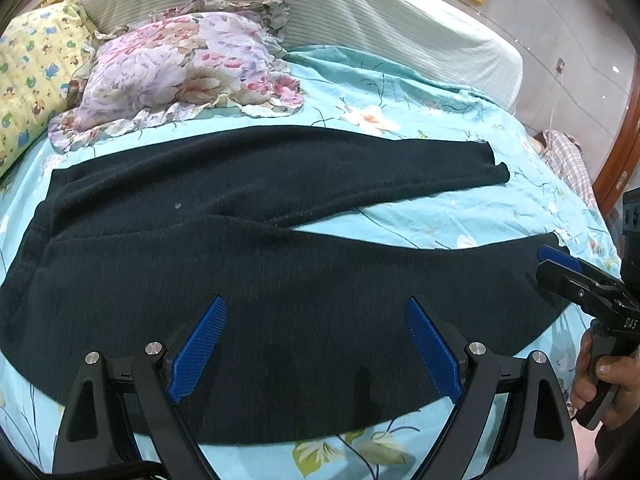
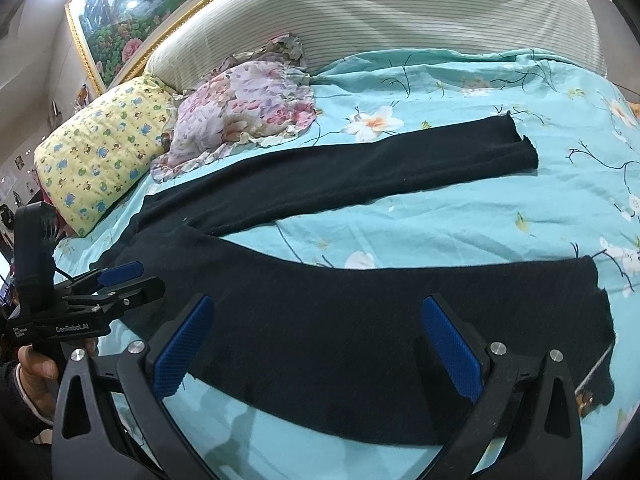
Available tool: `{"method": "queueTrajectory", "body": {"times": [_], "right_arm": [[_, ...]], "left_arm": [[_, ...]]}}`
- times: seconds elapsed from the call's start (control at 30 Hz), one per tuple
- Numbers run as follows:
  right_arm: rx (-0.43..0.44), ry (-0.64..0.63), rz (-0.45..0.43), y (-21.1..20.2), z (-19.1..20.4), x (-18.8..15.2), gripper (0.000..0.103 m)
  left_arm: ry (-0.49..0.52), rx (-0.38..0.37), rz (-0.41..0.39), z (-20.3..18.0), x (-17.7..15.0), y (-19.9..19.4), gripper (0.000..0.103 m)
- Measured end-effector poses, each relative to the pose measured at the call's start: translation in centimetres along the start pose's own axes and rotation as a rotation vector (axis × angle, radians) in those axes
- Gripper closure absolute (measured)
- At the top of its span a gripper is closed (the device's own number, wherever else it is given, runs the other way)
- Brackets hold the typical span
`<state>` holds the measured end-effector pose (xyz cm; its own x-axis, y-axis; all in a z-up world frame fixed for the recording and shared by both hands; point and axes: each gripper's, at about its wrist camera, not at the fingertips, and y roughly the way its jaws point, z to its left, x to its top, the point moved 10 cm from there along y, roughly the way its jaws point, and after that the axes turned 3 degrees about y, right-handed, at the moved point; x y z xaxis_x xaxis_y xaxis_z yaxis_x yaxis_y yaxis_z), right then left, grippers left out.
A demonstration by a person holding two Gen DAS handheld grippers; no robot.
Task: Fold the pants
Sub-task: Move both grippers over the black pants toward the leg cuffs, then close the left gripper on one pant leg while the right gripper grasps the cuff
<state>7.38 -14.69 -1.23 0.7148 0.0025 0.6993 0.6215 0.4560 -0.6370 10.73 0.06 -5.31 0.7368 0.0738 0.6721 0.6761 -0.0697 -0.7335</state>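
Dark pants [image 1: 248, 248] lie flat on the bed, waist to the left, the two legs spread apart to the right; they also show in the right wrist view [image 2: 360, 320]. My left gripper [image 1: 316, 344] is open and hovers over the near leg close to the waist. My right gripper [image 2: 320, 348] is open and hovers over the near leg further toward the cuff [image 2: 596, 312]. The right gripper also shows at the right edge of the left wrist view [image 1: 560, 264], by the near cuff. The left gripper also shows at the left of the right wrist view [image 2: 120, 280].
The bed has a turquoise floral sheet [image 1: 400, 112]. A floral pillow [image 1: 180, 68] and a yellow patterned pillow [image 1: 32, 64] lie behind the pants near the striped headboard [image 1: 360, 12]. A checked cloth [image 1: 568, 160] lies off the bed's right side.
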Motion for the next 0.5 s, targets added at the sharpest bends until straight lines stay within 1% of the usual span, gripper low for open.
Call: {"method": "queueTrajectory", "body": {"times": [0.2,0.37,0.5], "right_arm": [[-0.002,0.004,-0.004,0.4,-0.8,1.5,0.0],[-0.01,-0.005,-0.015,0.7,-1.7,3.6,0.0],[-0.026,-0.003,-0.024,0.9,-3.1,5.8,0.0]], "left_arm": [[0.015,-0.014,0.001,0.0,1.7,0.8,0.011],[0.03,-0.028,0.013,0.1,3.3,1.8,0.011],[0.014,-0.042,0.018,0.5,5.2,2.8,0.011]]}}
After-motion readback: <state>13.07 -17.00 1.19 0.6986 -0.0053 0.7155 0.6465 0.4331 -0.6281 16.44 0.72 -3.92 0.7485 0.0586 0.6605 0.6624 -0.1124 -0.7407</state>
